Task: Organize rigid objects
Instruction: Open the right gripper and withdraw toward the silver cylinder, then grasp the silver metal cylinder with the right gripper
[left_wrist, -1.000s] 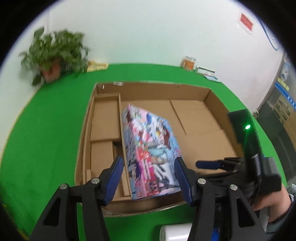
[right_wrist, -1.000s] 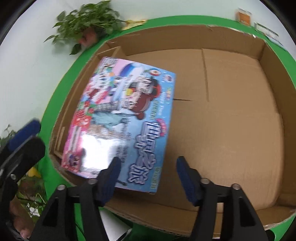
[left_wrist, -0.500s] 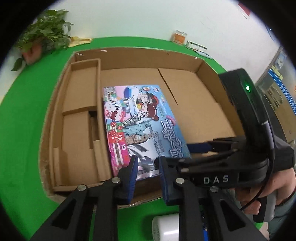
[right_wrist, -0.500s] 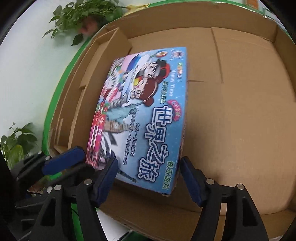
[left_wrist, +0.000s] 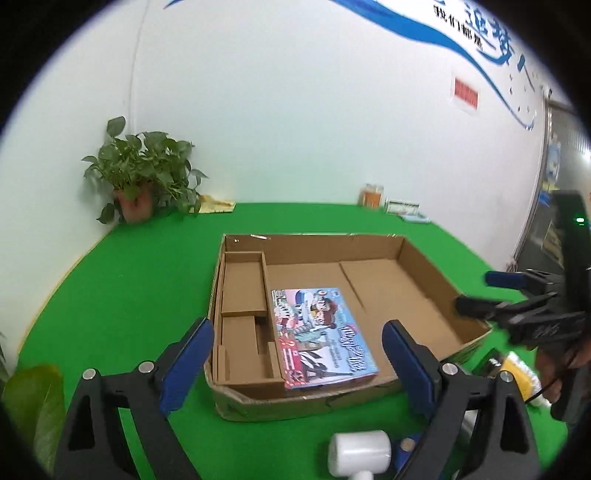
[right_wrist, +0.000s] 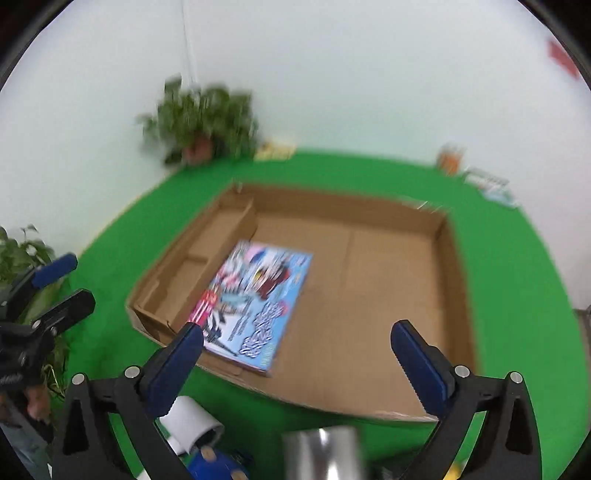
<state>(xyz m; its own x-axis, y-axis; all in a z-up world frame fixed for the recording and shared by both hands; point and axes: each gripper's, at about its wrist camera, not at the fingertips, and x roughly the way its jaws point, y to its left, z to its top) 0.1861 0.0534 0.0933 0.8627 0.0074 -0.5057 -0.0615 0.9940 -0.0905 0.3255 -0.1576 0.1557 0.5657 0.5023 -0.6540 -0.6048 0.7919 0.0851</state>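
Green counter (left_wrist: 122, 295) bearing an open cardboard box (left_wrist: 424, 266); a colourful game box (left_wrist: 321, 332) lies flat inside (beside the left divider). Left gripper (left_wrist: 297, 356) and right gripper (right_wrist: 295, 363): jaws just opened wide, empty.

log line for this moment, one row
game box: flat in cardboard tray | left hand-held gripper: open, empty | right hand-held gripper: open, empty

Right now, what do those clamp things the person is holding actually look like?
Each gripper, left and right, has black plastic arms with silver rivets, tipped with ridged blue pads. The right one's black body shows a small green light and a thin black cable.
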